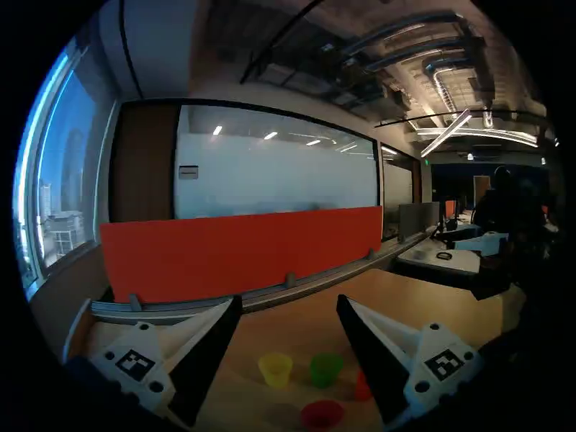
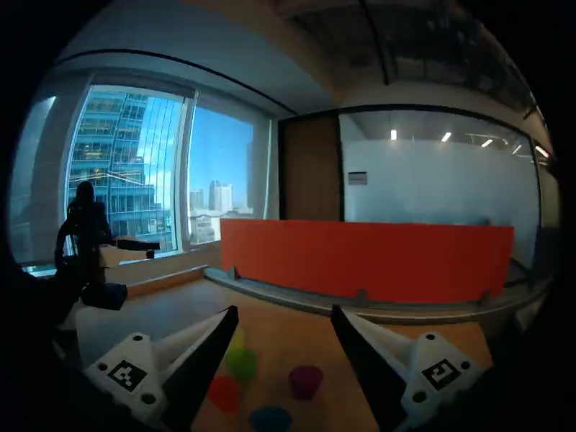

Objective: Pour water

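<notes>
On a wooden desk [image 1: 432, 302] in a high-rise office, the left gripper [image 1: 288, 298] and right gripper [image 2: 284, 308] hover with fingers spread wide, grasping nothing, above a tight cluster of small cups, among them a yellow cup [image 1: 275, 369], a green cup [image 1: 325, 369] and a red cup [image 1: 322, 414]. Which holds water cannot be told. Packed so close, a neighbour could tip under a descending finger. Bare tabletop opens beyond, ending at an orange partition [image 1: 237, 252].

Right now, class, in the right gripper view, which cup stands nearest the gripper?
The blue cup, lowest in the picture; the red cup, purple cup and green cup stand farther back.
</notes>
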Demonstrator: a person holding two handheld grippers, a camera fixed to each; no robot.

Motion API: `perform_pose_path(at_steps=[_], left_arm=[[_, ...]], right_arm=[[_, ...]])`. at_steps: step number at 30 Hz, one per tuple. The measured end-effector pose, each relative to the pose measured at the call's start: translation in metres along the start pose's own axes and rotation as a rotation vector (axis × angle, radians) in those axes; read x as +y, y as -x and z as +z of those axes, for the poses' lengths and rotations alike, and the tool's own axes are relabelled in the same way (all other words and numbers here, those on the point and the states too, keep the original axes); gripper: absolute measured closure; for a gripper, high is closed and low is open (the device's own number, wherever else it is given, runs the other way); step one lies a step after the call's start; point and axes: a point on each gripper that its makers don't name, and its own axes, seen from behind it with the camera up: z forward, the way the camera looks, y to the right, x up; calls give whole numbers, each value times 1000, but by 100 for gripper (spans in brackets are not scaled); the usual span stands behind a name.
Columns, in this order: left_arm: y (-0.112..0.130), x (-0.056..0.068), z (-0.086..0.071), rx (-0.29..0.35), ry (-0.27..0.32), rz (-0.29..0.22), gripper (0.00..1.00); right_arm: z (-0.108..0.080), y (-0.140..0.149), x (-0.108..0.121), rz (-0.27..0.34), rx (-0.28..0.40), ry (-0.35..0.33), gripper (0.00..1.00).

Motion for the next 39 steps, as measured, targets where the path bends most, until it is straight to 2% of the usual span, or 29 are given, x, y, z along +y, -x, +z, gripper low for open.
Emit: perform_pose_path(at_steps=[5,8,17,23,39], left_arm=[[7,10,5,-29,50,35,3],[12,11,7,-49,65,49,3],[30,15,13,-97,118,11,2],[46,13,17,-131,131,5,3],[89,17,28,-211,163,6,3]], right_arm=[[5,11,-5,-10,-44,-29,0],[7,20,-10,-24,-79,-47,0],[6,47,-18,-91,-161,-72,0],[5,67,-16,-79,-219,-82,0],[6,107,-16,-95,-310,-109,0]])
